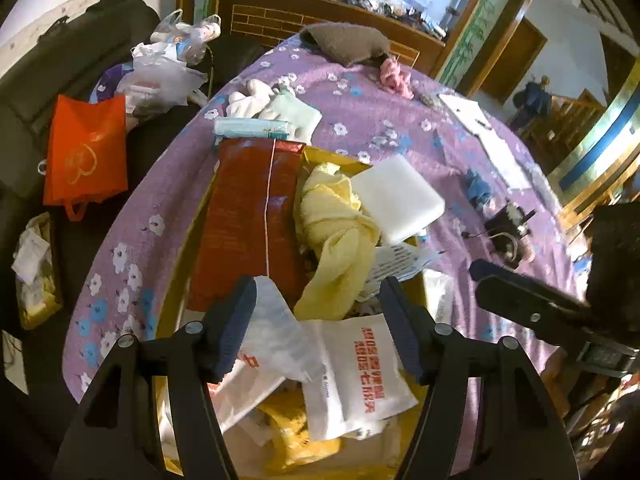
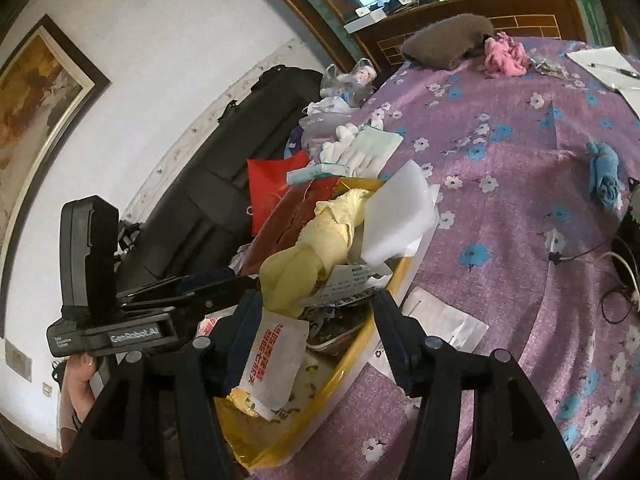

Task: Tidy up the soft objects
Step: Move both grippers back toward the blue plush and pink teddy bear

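Left wrist view: we look down along the left hand-held gripper [image 1: 318, 320], whose two dark blue-padded fingers stand apart, released, with nothing pinched between them. Below them sits a yellow box [image 1: 336, 160] on a bench covered by a purple flowered cloth [image 1: 400, 120]. Inside the box we see a yellow towel [image 1: 336, 224] bunched near the middle, a white foam block [image 1: 400, 200] leaning at the far right corner, a red packet [image 1: 248, 220] lying along the left side, and a white sachet with red print [image 1: 356, 376] close to the gripper's fingers, partly under a thin white plastic bag [image 1: 276, 328]. Beyond the box lie white gloves [image 1: 252, 98] and a pale green cloth [image 1: 294, 112], touching each other. Farther back rest a brown knitted item [image 1: 344, 42] and a pink fluffy piece [image 1: 396, 74]; a small blue soft toy [image 1: 478, 188] lies to the right, well apart from the box. An orange tote bag [image 1: 86, 156] sits off the bench on the left. The right hand-held gripper [image 1: 532, 300] enters from the right edge.

Right wrist view: the right hand-held gripper [image 2: 316, 344] also stands open over the near end of the box [image 2: 360, 344], empty. The printed sachet [image 2: 276, 356] lies just beside its left finger; we cannot tell whether they touch. The left gripper's body [image 2: 120, 320] shows at the left, with a person's hand [image 2: 82, 380] beneath it.
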`<action>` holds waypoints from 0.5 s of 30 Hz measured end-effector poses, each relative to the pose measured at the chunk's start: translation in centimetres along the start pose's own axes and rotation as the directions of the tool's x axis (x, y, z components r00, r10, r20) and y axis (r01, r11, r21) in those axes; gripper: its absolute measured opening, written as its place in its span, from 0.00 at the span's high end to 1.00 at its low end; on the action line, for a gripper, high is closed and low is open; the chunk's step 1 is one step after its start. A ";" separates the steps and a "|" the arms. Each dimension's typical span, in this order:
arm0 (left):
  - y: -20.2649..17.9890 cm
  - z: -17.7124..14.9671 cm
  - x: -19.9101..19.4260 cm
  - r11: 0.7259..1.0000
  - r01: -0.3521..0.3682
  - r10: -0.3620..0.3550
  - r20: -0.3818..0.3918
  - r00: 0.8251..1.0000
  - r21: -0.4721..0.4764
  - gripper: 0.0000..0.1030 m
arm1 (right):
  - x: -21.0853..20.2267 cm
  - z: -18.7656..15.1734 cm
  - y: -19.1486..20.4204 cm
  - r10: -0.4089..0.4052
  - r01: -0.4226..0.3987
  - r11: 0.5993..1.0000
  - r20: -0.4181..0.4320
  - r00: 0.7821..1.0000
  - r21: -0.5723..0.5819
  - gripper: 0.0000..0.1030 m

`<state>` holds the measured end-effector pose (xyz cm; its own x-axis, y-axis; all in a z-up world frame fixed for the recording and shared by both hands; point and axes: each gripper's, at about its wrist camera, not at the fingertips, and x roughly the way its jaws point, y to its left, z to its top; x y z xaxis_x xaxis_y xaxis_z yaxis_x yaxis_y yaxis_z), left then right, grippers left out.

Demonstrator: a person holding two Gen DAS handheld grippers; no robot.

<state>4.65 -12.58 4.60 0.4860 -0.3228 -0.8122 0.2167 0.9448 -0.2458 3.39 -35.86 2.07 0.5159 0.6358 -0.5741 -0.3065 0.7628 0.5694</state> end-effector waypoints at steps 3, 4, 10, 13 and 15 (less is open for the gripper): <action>0.0 -0.3 -1.3 0.997 0.065 -0.063 0.051 0.997 -0.038 0.37 | -0.1 -0.2 -0.1 0.021 -0.021 1.000 0.001 1.000 0.006 0.44; 0.0 -0.3 -1.6 0.995 0.088 -0.085 0.062 0.994 -0.050 0.37 | -0.1 -0.3 -0.1 0.024 -0.024 1.000 0.002 1.000 0.004 0.44; -1.1 -0.6 -2.4 0.983 0.170 -0.164 0.077 0.983 -0.073 0.37 | -1.0 -0.9 -0.7 0.040 -0.042 0.998 0.032 0.999 0.038 0.44; -1.9 -0.7 -2.0 0.987 0.151 -0.147 0.061 0.987 -0.050 0.37 | -1.6 -1.2 -1.3 0.032 -0.036 0.997 0.061 0.998 0.062 0.44; -2.2 -0.8 -1.5 0.991 0.128 -0.126 0.039 0.991 -0.043 0.37 | -1.7 -1.4 -1.8 0.031 -0.037 0.996 0.068 0.997 0.086 0.44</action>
<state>2.80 -14.15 5.94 0.4878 -0.4411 -0.7533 0.2407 0.8974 -0.3697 1.90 -38.13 1.22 0.5593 0.6498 -0.5147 -0.2551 0.7257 0.6390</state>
